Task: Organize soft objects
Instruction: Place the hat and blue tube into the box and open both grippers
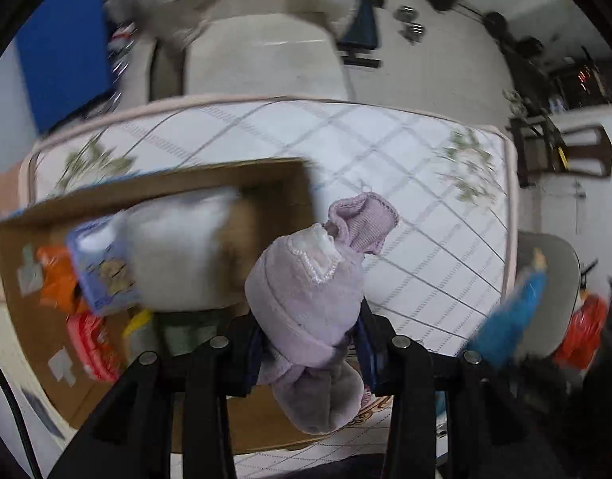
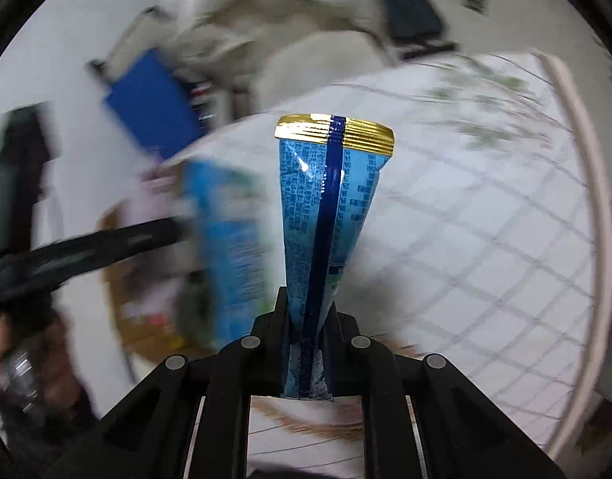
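left gripper (image 1: 312,343): clamped on a lilac baby bootie (image 1: 306,291); the fingers (image 1: 368,343) pinch its lower part, and the knitted cuff and white trim stand clear above them.
right gripper (image 2: 306,343): clamped on the lower end of a blue snack packet (image 2: 330,215); the gold crimped seal points away from the camera and the packet stands free above the jaws.
cardboard box (image 1: 226,175): sits on the quilted mattress (image 1: 406,151) toward its left side, open at the top.
box contents: a grey-white soft bundle (image 1: 174,247), a blue-printed pack (image 1: 102,263), orange and red wrappers (image 1: 86,319), and something yellow and green near the front; blur hides finer detail.
progress: judged well along; several items already lie in the box, and two more are held but not yet placed.
remaining: as far as visible, the bootie and the packet; no other loose item shows on the mattress, though blur and the grippers hide some of it.
edges: the near box wall lies just beside the left fingers; the mattress's pink piping runs along its far and right sides.
open room: wide bare quilted surface to the right of the box; the box's right end looks less filled.
risk: both views are smeared; the two grippers are near each other by the box, so they could crowd each other there.
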A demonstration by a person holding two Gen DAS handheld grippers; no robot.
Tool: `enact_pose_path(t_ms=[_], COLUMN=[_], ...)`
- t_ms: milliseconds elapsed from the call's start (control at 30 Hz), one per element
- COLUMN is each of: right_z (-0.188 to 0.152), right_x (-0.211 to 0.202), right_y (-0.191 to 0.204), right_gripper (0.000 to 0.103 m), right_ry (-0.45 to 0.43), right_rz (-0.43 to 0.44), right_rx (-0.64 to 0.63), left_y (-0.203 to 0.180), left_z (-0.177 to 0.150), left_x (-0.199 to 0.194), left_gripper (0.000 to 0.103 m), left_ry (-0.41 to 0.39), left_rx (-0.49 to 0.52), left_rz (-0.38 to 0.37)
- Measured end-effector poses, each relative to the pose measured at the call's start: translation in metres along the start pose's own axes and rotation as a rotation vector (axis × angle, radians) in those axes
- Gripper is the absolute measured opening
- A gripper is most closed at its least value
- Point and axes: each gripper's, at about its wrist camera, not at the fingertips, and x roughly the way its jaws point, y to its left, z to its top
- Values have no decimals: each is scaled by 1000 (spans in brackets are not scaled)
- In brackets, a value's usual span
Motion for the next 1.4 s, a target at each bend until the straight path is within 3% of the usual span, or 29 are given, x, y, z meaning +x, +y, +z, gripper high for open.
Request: enact_pose_path(t_ms=[200, 500, 600, 667, 733, 933, 1000, 1067, 1133, 1400], right_z=[-2, -9, -6, -7, -8, -8, -9, -12, -15, -33], right_x=[39, 89, 100, 102, 100, 91, 85, 79, 74, 58], right_y=[70, 89, 84, 85, 85, 88, 90, 93, 96, 114], right_gripper=[14, 15, 20, 40, 52, 58, 64, 83, 91, 103], right_ry=[59, 145, 190, 195, 196, 181, 172, 152, 130, 44], right_rz=[5, -49, -101, -123, -117, -120, -128, -143, -161, -268], right_rx=[-42, -59, -59, -64, -57, -49, -53, -68, -81, -154], left_y=[41, 57, 63, 62, 62, 67, 69, 70, 71, 90], left_z=[13, 26, 25, 25, 23, 18, 15, 9, -1, -64], left_x=[17, 48, 57, 58, 56, 38, 29, 15, 0, -48], left_gripper=[36, 39, 41, 62, 74, 79, 79, 80, 80, 85], left_ry=[73, 159, 190, 192, 179, 141, 116, 72, 13, -198], left_rx=[-90, -96, -112, -102, -98, -83, -84, -69, -53, -42], left_rz=[-52, -48, -68, -73, -70, -59, -51, -18, 23, 180])
